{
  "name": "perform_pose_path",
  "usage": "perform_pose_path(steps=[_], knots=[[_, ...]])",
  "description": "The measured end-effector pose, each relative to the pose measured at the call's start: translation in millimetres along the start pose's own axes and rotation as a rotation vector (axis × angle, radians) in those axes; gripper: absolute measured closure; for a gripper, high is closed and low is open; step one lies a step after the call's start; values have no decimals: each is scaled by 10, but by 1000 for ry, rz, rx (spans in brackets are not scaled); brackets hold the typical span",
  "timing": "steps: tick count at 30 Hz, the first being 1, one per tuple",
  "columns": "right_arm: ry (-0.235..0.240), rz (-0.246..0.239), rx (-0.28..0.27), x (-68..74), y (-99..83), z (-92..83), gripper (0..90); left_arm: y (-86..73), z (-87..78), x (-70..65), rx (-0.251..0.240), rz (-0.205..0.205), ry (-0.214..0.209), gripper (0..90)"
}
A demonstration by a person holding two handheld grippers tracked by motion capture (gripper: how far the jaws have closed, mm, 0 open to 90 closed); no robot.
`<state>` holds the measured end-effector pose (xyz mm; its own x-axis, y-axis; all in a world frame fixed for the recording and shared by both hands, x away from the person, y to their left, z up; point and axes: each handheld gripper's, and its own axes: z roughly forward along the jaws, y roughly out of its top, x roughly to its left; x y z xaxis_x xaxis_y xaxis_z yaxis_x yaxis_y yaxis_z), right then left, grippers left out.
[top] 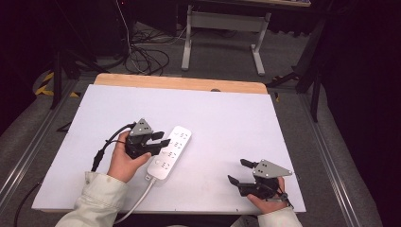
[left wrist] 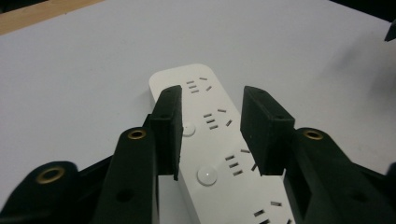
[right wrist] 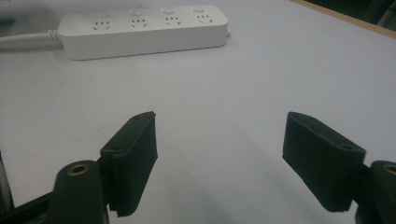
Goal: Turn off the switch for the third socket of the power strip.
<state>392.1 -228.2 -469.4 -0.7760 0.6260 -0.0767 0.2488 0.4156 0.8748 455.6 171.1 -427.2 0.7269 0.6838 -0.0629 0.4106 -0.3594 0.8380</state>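
A white power strip (top: 169,152) with several sockets lies on the white table (top: 227,123), its cord (top: 142,194) running off the near edge. My left gripper (top: 164,138) hovers just over the strip's middle. In the left gripper view its jaws stand apart above the strip (left wrist: 196,77), one on each side of the row of sockets and round buttons, and the left gripper (left wrist: 212,100) presses on nothing. My right gripper (top: 236,170) rests at the near right of the table, open wide and empty (right wrist: 219,126), pointing toward the strip (right wrist: 144,28).
A wooden strip (top: 179,82) runs along the table's far edge. Beyond it, on the floor, are loose cables (top: 146,59) and a grey desk frame (top: 222,23). Bare table surface stretches between the strip and the right gripper.
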Motion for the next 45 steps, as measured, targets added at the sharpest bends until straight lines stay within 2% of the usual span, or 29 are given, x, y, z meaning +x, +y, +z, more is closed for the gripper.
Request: perform_pose_path(steps=[1, 3, 4, 5, 7, 13, 18, 23, 25, 26, 29, 31, 33, 37, 41, 44, 45], knots=[[0, -1, 0, -1, 0, 1, 267, 16, -30, -13, -22, 0, -4, 521], [0, 1, 1, 1, 1, 1, 267, 22, -46, -25, -27, -4, -7, 493], [1, -1, 0, 4, 1, 1, 267, 30, -64, -27, -31, 8, -2, 447], [1, -1, 1, 5, 1, 1, 267, 32, -79, -40, -37, 2, -12, 428], [-1, 0, 3, 4, 2, 3, 267, 40, -129, -46, -39, 18, -8, 403], [-1, -3, 0, 6, 3, -4, 267, 46, -322, -61, -79, 22, 2, 340], [-1, -4, -3, 2, 3, -3, 267, 39, -457, -84, -111, 30, 17, 236], [-2, -3, -5, 3, 3, -6, 267, 10, -606, -118, -122, 28, 32, 208], [-1, -3, -4, 4, 3, -5, 267, -19, -653, -120, -123, 48, 38, 225], [-2, -3, -4, 5, 4, -5, 267, -38, -674, -111, -128, 54, 34, 243], [-1, -2, -3, 9, 7, -4, 267, -111, -729, -75, -144, 30, 22, 248], [-1, -2, -3, 9, 7, -6, 267, -151, -770, -53, -162, 17, 9, 237], [-2, -3, -4, 7, 7, -7, 267, -182, -816, -31, -174, 23, 8, 227], [-1, -1, -2, 10, 7, -6, 267, -264, -900, -13, -204, 11, 5, 199], [2, -4, -8, 10, 8, -11, 266, -342, -967, 10, -202, 33, 22, 180], [5, -5, -10, 13, 9, -10, 266, -425, -1010, 47, -204, 47, 9, 143], [4, -5, -10, 13, 9, -10, 266, -457, -1019, 59, -210, 34, -4, 134]])
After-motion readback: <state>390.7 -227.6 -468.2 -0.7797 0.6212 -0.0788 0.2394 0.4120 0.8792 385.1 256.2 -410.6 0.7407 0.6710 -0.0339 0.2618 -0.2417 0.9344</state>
